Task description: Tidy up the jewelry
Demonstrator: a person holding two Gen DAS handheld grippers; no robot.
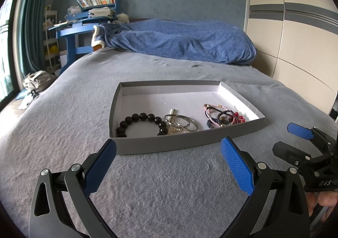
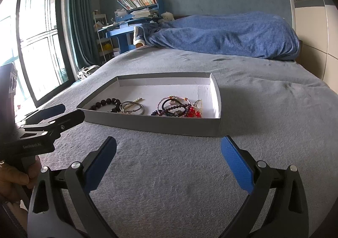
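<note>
A shallow grey box (image 1: 169, 146) with a white inside lies on the grey bed cover; it also shows in the right wrist view (image 2: 160, 126). In it lie a black bead bracelet (image 1: 141, 123), silver rings with a gold clasp (image 1: 182, 124) and a heap of red, dark and pink bracelets (image 1: 224, 116). The right wrist view shows the dark bead bracelet (image 2: 106, 104), the rings (image 2: 132, 107) and the heap (image 2: 179, 108). My left gripper (image 1: 169, 164) is open and empty, short of the box. My right gripper (image 2: 169, 162) is open and empty, short of the box.
A rumpled blue blanket (image 1: 179, 41) lies at the bed's far end. A blue desk with books (image 1: 93, 12) stands beyond the bed's left corner. A window (image 2: 33, 43) and green curtain are at left, a wardrobe (image 1: 295, 26) at right.
</note>
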